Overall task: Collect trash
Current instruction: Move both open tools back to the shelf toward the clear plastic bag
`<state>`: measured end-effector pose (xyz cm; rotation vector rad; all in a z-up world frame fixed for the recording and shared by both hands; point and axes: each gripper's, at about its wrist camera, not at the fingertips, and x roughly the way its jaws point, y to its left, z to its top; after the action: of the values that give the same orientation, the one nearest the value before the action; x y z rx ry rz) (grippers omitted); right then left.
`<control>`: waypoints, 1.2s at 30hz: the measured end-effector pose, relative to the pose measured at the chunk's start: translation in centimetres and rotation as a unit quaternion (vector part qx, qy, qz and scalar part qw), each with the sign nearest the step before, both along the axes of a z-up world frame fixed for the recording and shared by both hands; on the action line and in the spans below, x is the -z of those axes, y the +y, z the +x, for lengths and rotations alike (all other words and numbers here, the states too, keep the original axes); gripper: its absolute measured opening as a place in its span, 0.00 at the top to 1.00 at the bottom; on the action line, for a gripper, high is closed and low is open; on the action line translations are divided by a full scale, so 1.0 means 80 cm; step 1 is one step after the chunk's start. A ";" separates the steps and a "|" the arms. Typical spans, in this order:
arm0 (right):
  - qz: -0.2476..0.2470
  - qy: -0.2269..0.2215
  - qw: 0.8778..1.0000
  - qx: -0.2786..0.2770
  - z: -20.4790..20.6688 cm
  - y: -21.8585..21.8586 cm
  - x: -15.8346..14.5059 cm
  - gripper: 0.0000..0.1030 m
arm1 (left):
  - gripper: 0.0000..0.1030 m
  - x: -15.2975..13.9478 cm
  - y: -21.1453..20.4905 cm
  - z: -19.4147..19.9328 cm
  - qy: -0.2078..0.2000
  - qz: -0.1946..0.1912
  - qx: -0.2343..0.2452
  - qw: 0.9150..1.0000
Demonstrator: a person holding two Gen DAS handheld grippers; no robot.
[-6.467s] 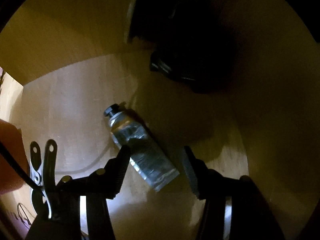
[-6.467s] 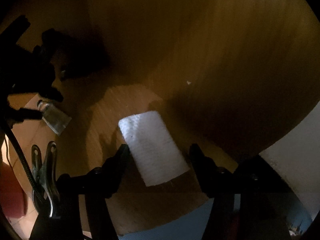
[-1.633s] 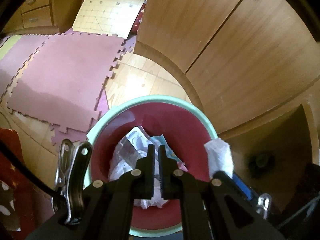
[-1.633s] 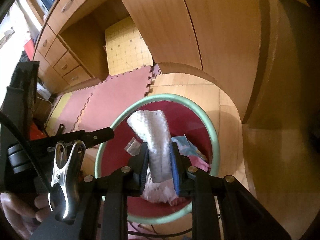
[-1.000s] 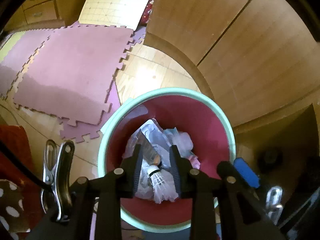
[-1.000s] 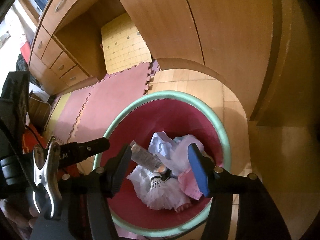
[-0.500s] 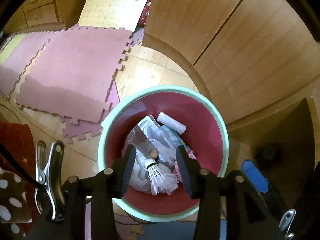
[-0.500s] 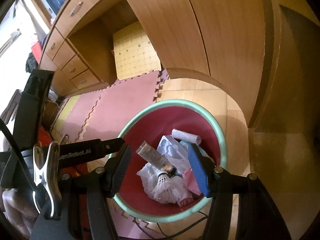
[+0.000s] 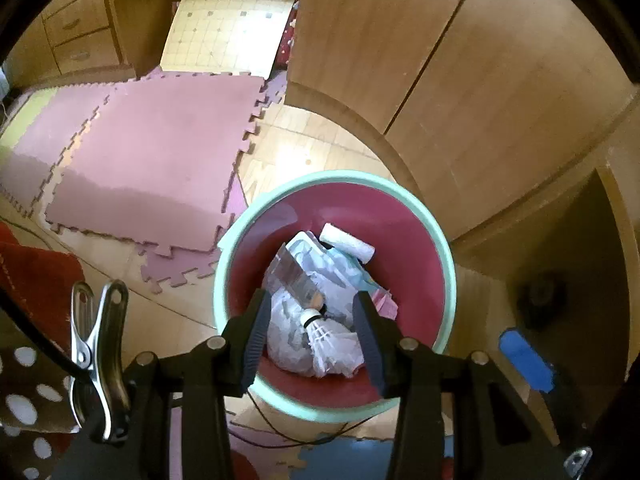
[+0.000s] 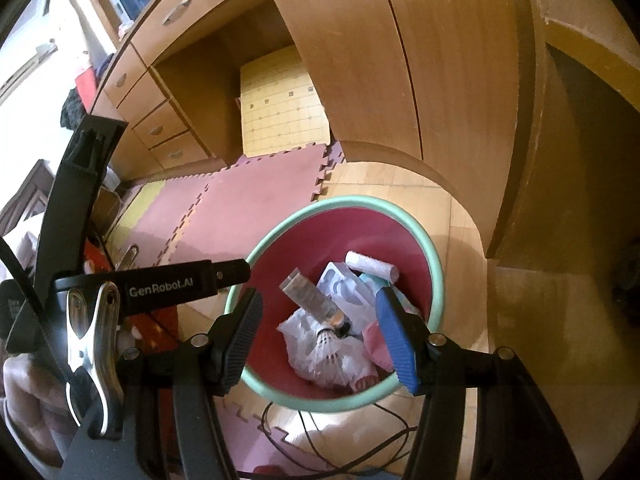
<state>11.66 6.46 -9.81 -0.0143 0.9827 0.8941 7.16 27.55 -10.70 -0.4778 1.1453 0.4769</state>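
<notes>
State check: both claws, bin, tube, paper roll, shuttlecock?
left claw: open, empty, above the bin
right claw: open, empty, above the bin
bin: upright, partly filled
tube: in the bin, lying on the trash
paper roll: in the bin, near the far wall
shuttlecock: in the bin, on the bag

Smooth plastic bin [image 9: 447,276] with a matt mint rim; crinkled glossy bag [image 9: 294,344], textured paper roll [image 9: 347,241]; wood-grain cabinets [image 9: 500,92]; matt foam mats [image 9: 160,160]; shiny metal clip [image 9: 96,352]

Wooden cabinets [image 9: 460,80], pink foam mats [image 9: 160,160]
</notes>
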 end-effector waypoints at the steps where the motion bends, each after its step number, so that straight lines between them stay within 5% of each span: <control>1: 0.001 -0.002 1.000 -0.001 -0.005 -0.004 -0.002 0.42 | 0.57 -0.001 -0.002 -0.003 0.000 0.002 0.001 1.000; 21: 0.052 -0.022 0.998 0.033 -0.084 -0.108 -0.066 0.42 | 0.57 -0.034 -0.093 -0.033 -0.010 0.015 0.057 0.998; 36: 0.093 -0.061 0.989 0.097 -0.105 -0.236 -0.134 0.42 | 0.50 -0.116 -0.176 -0.040 -0.071 -0.007 0.107 0.992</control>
<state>3.30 -12.39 0.87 0.1798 0.7701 0.7928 3.96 13.46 -1.41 -0.3888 1.0497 0.2439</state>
